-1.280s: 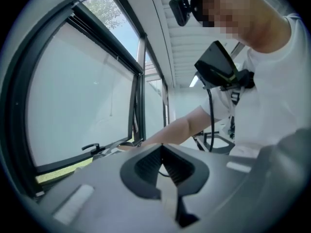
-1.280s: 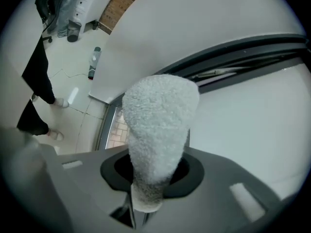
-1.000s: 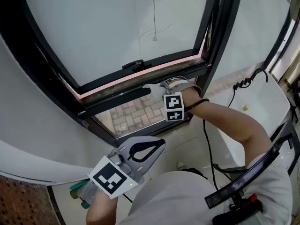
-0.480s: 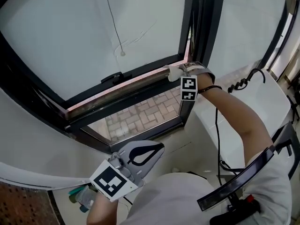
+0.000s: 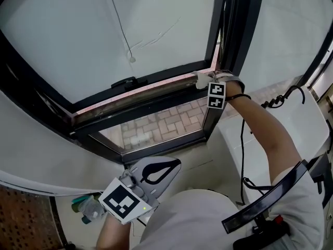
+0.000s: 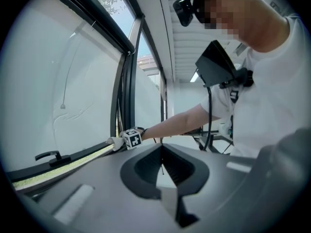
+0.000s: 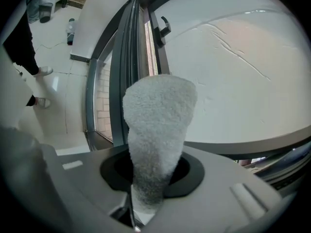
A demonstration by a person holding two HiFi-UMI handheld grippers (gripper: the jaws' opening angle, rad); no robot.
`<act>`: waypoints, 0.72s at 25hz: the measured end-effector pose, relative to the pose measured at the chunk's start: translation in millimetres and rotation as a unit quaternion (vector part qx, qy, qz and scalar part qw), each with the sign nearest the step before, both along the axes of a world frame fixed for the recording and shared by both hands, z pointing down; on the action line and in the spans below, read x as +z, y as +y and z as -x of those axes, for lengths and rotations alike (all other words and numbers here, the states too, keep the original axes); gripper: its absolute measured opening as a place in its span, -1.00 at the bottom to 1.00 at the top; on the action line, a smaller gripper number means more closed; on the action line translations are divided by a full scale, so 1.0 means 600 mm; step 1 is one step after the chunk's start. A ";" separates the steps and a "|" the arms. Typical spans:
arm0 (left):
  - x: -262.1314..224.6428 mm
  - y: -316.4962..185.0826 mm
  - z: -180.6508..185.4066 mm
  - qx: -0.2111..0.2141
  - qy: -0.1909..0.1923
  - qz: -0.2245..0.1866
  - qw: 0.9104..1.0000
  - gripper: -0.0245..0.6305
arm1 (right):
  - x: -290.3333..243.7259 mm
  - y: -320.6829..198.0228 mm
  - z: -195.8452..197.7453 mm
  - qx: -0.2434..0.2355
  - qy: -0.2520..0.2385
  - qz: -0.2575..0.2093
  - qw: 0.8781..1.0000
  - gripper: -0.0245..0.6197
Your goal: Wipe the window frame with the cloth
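By the black window frame's lower right corner, the right gripper's jaws clench the fluffy white cloth; flat, firm pressure should wipe best. The left gripper's jaws sit closed, empty.

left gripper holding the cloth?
No, the left gripper is shut with nothing between its jaws; the cloth is clamped in the right gripper.

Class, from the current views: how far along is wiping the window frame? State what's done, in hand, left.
Done: unclear; the lower rail shows no telltale clean streak. In hand: the right gripper, shut on the cloth, holds it at the rail's right corner. Left: probably the upright and other sides; the left gripper hangs shut, empty.
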State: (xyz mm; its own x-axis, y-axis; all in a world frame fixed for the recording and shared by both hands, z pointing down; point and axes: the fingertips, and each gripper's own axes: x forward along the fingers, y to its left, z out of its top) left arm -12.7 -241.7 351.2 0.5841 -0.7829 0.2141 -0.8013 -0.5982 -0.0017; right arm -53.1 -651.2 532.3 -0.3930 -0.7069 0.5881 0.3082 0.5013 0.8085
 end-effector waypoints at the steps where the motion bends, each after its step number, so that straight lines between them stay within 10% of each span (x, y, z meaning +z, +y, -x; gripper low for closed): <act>1: 0.002 -0.002 -0.002 -0.002 0.000 0.002 1.000 -0.86 | 0.006 0.001 -0.001 -0.003 0.001 0.003 1.000 -0.61; 18: 0.000 0.046 0.012 0.010 0.001 0.005 1.000 -0.86 | 0.085 0.123 -0.085 0.014 0.025 0.053 0.998 -0.61</act>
State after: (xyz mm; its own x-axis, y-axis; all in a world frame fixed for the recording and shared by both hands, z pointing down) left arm -19.8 -213.8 351.3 0.6003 -0.7685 0.2214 -0.7889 -0.6145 0.0061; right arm -2.0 -577.4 583.0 -0.3418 -0.6494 0.6793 0.3323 0.5926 0.7337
